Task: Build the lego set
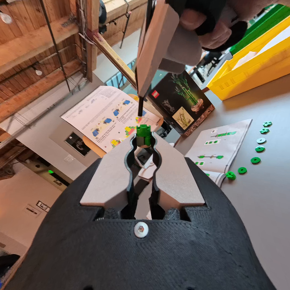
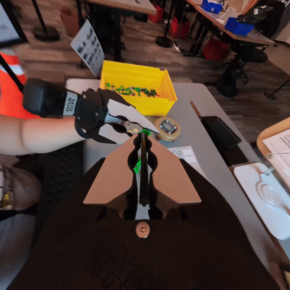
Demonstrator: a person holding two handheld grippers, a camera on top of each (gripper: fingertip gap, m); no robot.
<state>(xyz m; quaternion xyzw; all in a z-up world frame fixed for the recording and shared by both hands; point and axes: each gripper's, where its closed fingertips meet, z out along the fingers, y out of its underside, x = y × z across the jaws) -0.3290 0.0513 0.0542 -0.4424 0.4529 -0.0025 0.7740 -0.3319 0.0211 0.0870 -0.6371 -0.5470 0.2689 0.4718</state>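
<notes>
My left gripper (image 1: 143,138) is shut on a small green stack of round lego pieces (image 1: 143,135) with a tan bottom, held up in the air. My right gripper (image 2: 142,136) is shut on a long black axle rod (image 2: 143,169). In the left wrist view the rod's tip (image 1: 140,108) hangs just above the green stack, and the right gripper (image 1: 154,51) comes in from above. In the right wrist view the left gripper (image 2: 125,124) reaches in from the left, and a green ring (image 2: 145,132) shows at the rod's end.
Green and pale round pieces (image 1: 255,160) lie in a row on the grey table beside an open instruction booklet (image 1: 219,147). The lego box (image 1: 182,103) and a yellow bin (image 2: 138,87) of loose parts stand behind. A tan round base (image 2: 167,128) sits near the bin. Tip to tip, the grippers are about 5 centimetres apart.
</notes>
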